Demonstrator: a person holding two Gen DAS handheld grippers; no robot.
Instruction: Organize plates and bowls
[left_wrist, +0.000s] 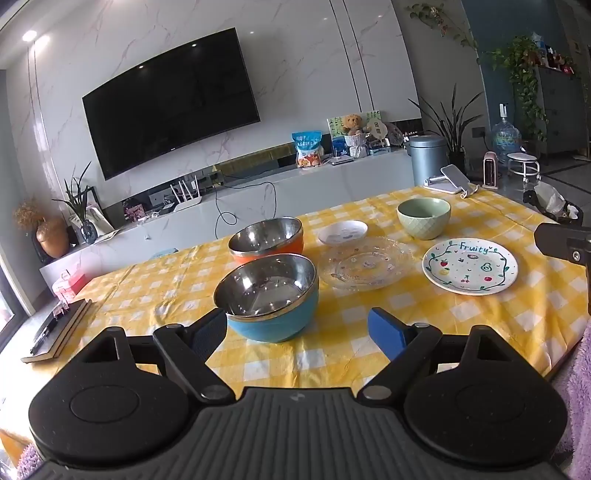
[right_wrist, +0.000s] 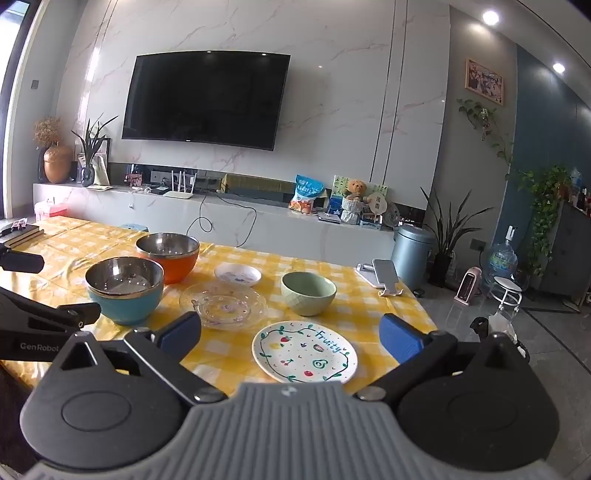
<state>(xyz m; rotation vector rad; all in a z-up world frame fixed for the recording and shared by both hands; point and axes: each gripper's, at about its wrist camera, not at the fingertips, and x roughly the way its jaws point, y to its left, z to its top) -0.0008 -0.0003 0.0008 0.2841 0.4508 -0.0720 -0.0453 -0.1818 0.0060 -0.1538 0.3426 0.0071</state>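
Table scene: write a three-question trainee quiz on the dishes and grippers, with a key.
1. True or false: the blue bowl is stacked inside the orange bowl.
2. Which word is painted on the white plate?
3. What lies directly ahead of the right gripper? A. glass plate B. white plate C. green bowl

Key
1. False; they stand side by side.
2. Fruity.
3. B. The glass plate and green bowl sit farther away. Both grippers are open; the left gripper holds nothing.
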